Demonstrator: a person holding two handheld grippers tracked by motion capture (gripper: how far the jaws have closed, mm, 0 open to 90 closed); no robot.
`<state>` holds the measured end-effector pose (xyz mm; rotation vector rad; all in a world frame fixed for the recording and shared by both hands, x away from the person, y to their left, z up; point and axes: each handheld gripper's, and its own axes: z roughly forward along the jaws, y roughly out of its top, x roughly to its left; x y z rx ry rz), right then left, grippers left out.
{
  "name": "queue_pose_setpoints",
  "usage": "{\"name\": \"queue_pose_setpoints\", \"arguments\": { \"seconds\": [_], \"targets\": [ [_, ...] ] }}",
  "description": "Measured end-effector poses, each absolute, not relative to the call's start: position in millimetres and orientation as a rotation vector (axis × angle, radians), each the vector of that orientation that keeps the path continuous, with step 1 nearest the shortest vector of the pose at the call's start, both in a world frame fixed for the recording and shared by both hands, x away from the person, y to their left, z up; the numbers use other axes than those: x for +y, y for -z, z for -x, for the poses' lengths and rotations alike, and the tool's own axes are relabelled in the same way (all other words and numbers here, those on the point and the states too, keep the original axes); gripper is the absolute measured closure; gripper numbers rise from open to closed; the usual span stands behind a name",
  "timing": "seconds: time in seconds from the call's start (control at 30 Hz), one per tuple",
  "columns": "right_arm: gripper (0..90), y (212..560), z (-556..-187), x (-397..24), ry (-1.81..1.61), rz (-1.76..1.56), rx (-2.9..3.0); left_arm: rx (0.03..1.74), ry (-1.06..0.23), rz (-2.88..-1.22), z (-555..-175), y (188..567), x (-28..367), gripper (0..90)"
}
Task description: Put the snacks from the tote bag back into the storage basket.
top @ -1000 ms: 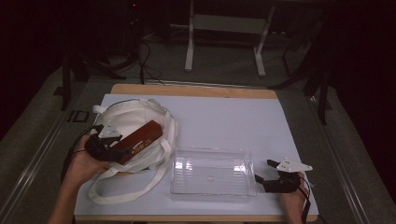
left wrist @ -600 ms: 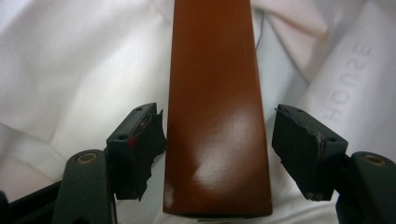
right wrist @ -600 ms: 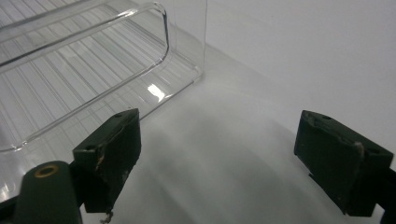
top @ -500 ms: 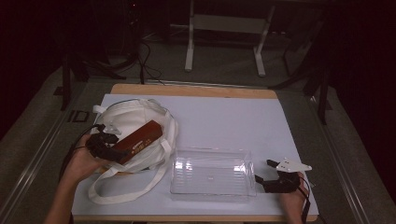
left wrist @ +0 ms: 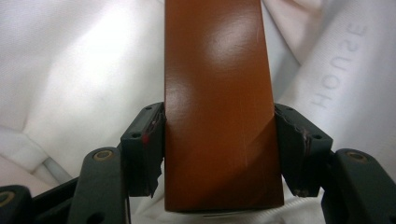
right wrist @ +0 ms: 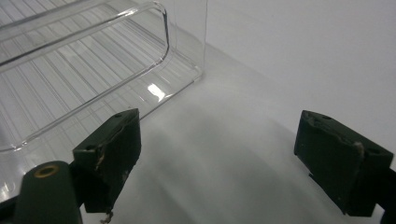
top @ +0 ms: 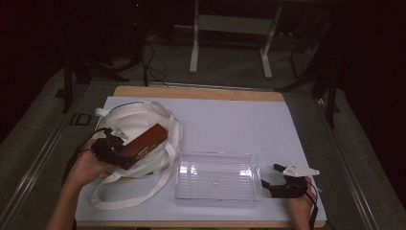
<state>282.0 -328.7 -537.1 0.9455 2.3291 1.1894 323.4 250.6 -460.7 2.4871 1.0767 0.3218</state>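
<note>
Table with white tote bag at left, clear tray at centre. Brown box lies on the bag's mouth. My left gripper has just been closing, its jaws flanking the box's near end (contact judged light). Next: firm the grip, then lift toward the tray. My right gripper gapes, holding nothing, beside the tray.

Glossy smooth brown box; soft white cloth bag; clear ribbed plastic tray; matt white worktop.
</note>
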Motion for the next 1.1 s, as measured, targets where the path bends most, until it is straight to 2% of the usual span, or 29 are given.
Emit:
{"name": "queue_pose_setpoints", "arguments": {
  "seconds": [0.27, 0.47, 1.1],
  "targets": [
    [14.8, 537.1, -282.1, -328.7, -1.189, -0.945, 2.33, 1.167, -0.259, -2.536, -333.8, 464.6, 247.4, 37.5],
    [14.8, 537.3, -282.2, -328.3, -1.189, -0.946, 2.331, 1.174, -0.18, -2.604, -340.3, 476.6, 242.2, 37.1],
    [14.8, 537.5, -282.7, -327.5, -1.177, -0.944, 2.342, 1.201, -0.138, -2.697, -352.3, 483.1, 232.6, 38.2]
  ]
}}
